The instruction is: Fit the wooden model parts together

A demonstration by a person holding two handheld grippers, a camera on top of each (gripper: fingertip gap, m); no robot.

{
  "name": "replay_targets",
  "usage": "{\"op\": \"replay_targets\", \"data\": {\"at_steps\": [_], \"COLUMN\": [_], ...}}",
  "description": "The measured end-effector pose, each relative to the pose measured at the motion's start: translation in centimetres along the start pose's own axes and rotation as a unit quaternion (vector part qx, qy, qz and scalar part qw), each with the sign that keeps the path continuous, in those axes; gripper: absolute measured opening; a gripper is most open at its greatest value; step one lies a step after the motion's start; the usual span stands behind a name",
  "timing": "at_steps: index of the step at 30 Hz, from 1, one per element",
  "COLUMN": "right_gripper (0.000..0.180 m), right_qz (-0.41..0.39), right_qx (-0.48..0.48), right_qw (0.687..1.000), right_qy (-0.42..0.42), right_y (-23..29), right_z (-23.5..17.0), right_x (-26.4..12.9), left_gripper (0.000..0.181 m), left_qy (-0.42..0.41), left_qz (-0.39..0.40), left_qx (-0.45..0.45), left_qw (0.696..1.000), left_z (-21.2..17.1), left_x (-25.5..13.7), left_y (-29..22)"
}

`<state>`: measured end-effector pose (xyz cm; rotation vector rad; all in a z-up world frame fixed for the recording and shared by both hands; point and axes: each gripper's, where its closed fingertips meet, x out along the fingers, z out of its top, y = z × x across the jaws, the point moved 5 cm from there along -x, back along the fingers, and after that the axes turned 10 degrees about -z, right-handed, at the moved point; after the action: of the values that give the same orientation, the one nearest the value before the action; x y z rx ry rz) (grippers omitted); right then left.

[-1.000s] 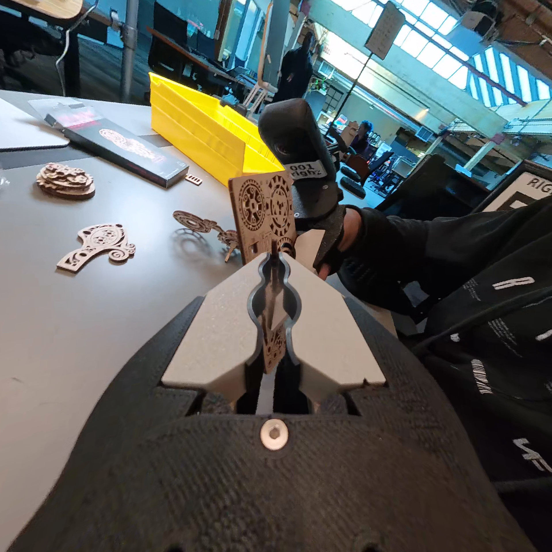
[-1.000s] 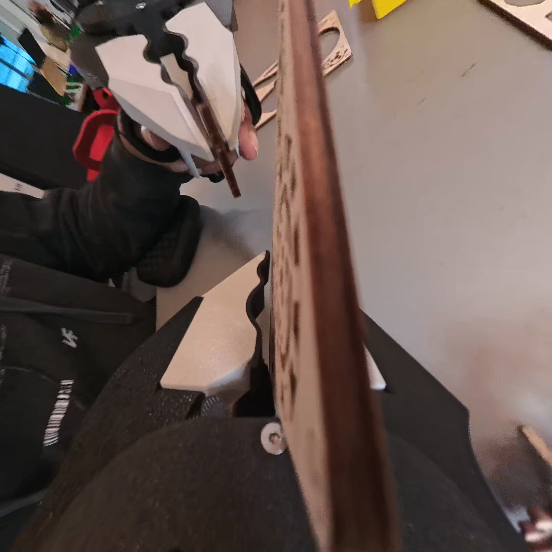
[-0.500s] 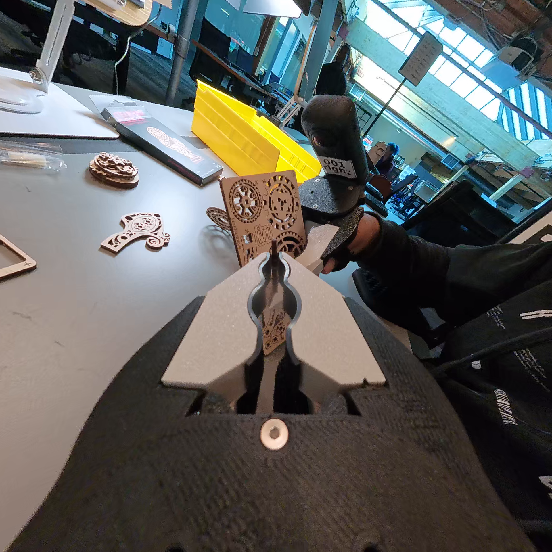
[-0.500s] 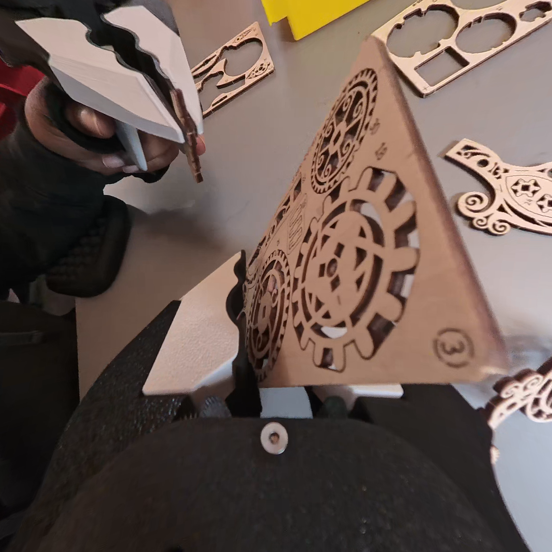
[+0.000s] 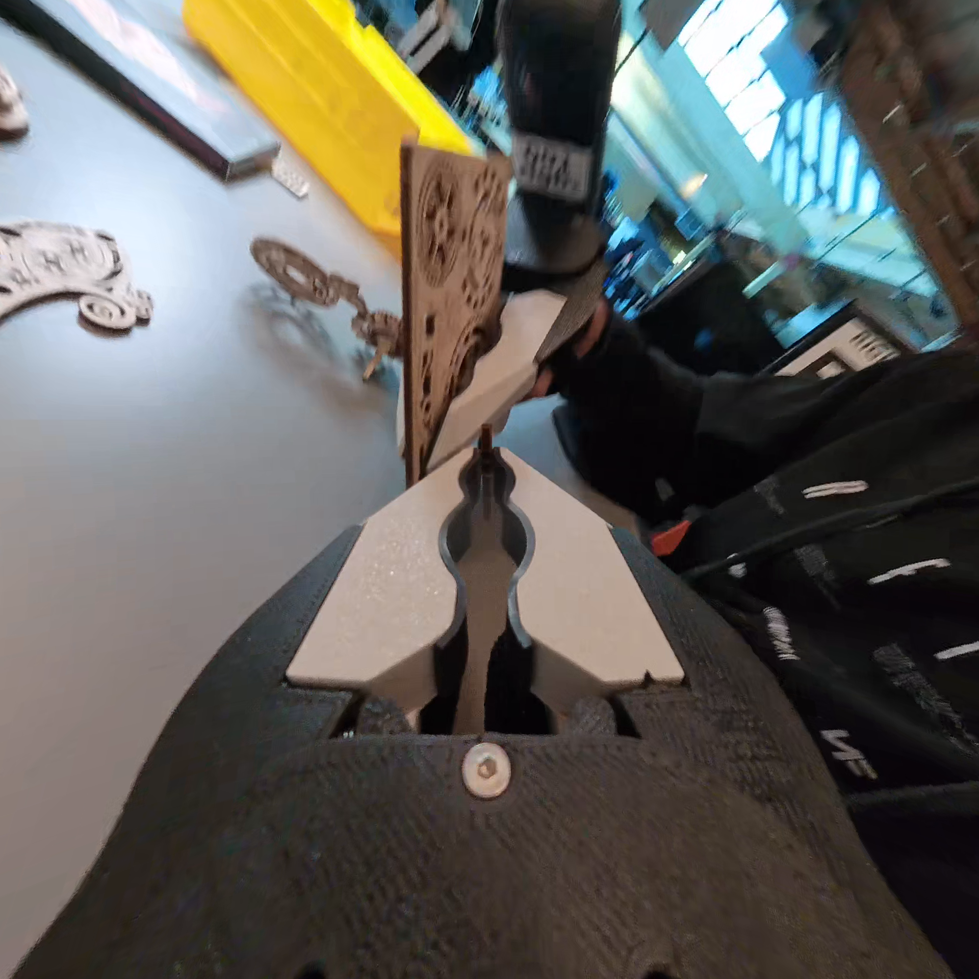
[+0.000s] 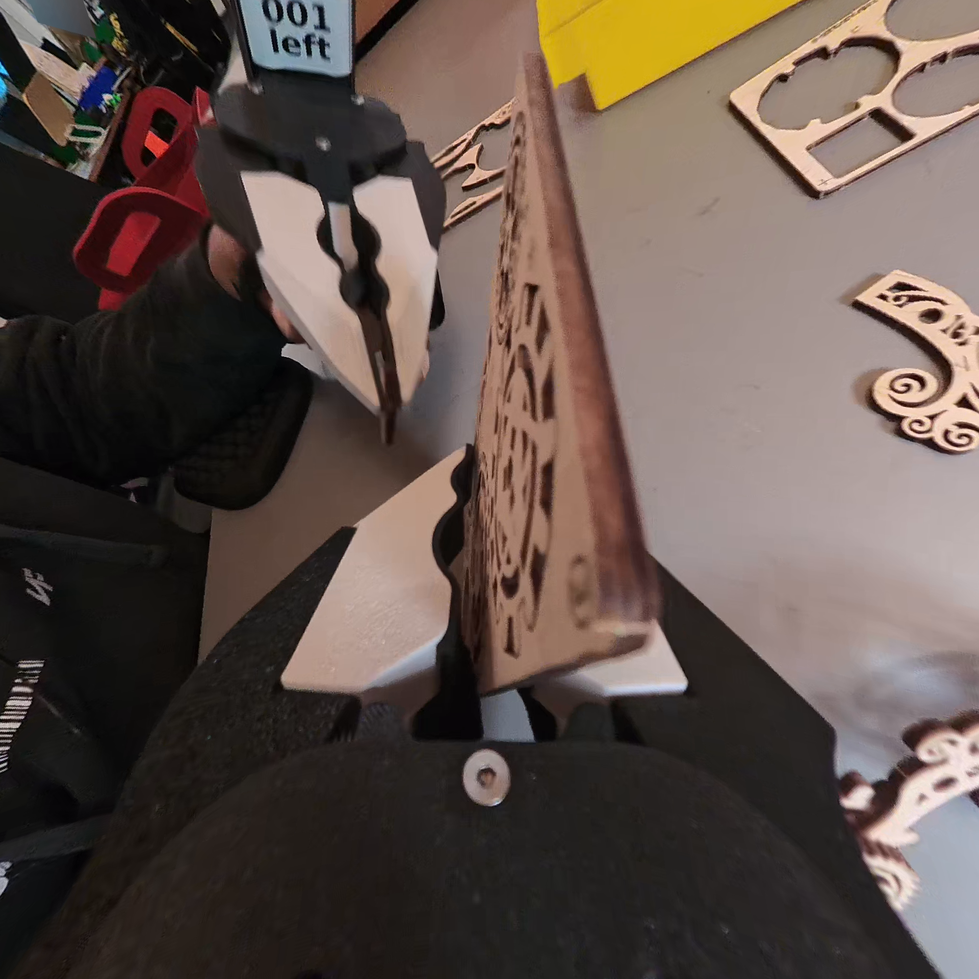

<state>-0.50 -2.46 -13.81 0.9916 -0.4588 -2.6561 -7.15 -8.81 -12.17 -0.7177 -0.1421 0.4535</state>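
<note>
My left gripper (image 5: 484,458) is shut on a small thin wooden piece (image 5: 485,439) whose tip sticks out between the fingertips. My right gripper (image 6: 492,466) is shut on a flat wooden panel (image 6: 535,424) cut with gear patterns, held upright above the grey table (image 6: 741,477). In the left wrist view the panel (image 5: 450,275) stands just ahead and left of the small piece, close but apart. In the right wrist view the left gripper (image 6: 389,402) points down beside the panel's left face with the small piece (image 6: 385,371) in it.
A yellow bin (image 5: 328,100) and a dark flat box (image 5: 159,95) lie at the back. Loose wooden parts lie on the table: an ornate curved piece (image 6: 927,371), a cut-out sheet (image 6: 847,106), a geared piece (image 5: 318,286). A person's dark sleeve (image 5: 794,477) is at the right. My left and right fingertips are right by each other.
The right gripper has turned the panel back toward edge-on. The left gripper with the small piece has come closer to the panel, and both views have tilted.
</note>
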Motion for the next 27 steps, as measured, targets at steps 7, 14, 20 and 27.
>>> {"op": "replay_targets", "data": {"at_steps": [7,14,20,27], "right_gripper": [0.003,0.002,0.002,0.002], "right_qz": [-0.036,-0.048,-0.021,0.038], "right_qx": [0.004,0.021,0.035,0.068], "right_qw": [0.999,0.997,0.996,0.988], "right_qy": [-0.012,-0.048,-0.074,-0.135], "right_y": [-1.6,-1.1,0.2,0.1], "right_z": [0.0,-0.8,-2.3,-1.9], "right_x": [-2.8,-6.3,-6.4,-6.2], "left_gripper": [0.001,0.002,0.038,0.035], "left_qy": [0.038,0.046,0.014,-0.073], "left_qz": [0.071,0.077,0.083,-0.028], "left_qx": [0.009,0.017,0.042,0.015], "left_qw": [0.997,0.996,0.996,0.997], "left_z": [-1.3,0.0,1.7,2.5], "left_x": [1.5,3.9,4.6,2.9], "left_y": [2.1,3.9,4.3,2.1]}}
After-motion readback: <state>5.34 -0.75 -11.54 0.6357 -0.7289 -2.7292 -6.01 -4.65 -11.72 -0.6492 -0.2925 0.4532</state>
